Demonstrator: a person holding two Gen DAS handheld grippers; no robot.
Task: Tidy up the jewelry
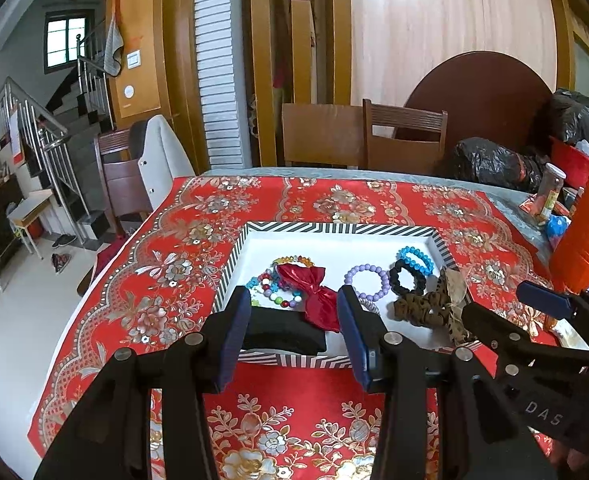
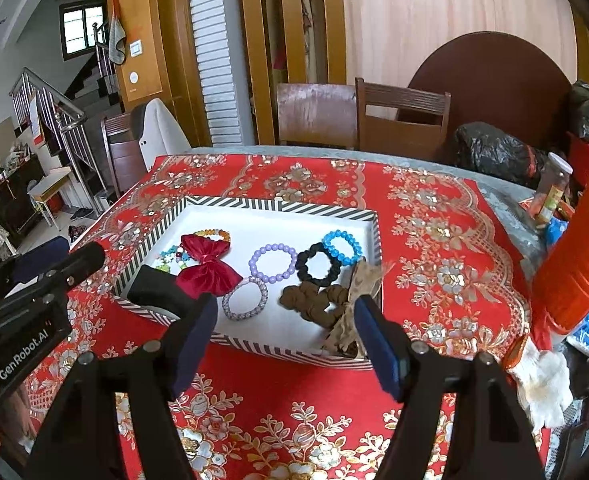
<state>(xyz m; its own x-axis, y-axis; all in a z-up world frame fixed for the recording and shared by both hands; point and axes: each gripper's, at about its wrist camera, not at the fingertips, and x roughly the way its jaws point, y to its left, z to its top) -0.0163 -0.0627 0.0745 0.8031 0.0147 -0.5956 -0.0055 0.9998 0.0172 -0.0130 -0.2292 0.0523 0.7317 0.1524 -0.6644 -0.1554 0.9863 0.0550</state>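
A striped tray (image 1: 334, 227) (image 2: 278, 205) with a white floor sits on the red floral cloth. In it lie a red bow (image 1: 314, 296) (image 2: 206, 268), a purple bead bracelet (image 1: 366, 280) (image 2: 272, 262), a black scrunchie (image 1: 406, 276) (image 2: 314, 266), a blue bead bracelet (image 1: 414, 260) (image 2: 342, 246), a brown scrunchie (image 1: 422, 308) (image 2: 314, 300), a lilac spiral tie (image 2: 246, 298), mixed bead bracelets (image 1: 270, 288) and a black cushion (image 1: 282, 330) (image 2: 154, 290). My left gripper (image 1: 294, 320) hovers open over the tray's near left edge. My right gripper (image 2: 286, 340) is open over the near right edge, holding nothing.
A tall orange-red cylinder (image 1: 586, 232) (image 2: 574, 248) stands at the right. Behind it are a jar (image 1: 550, 192) and black bags (image 1: 490, 160). A white glove (image 2: 542, 380) lies at the right front. Wooden chairs (image 1: 402, 136) line the far side; the table's left edge drops to the floor.
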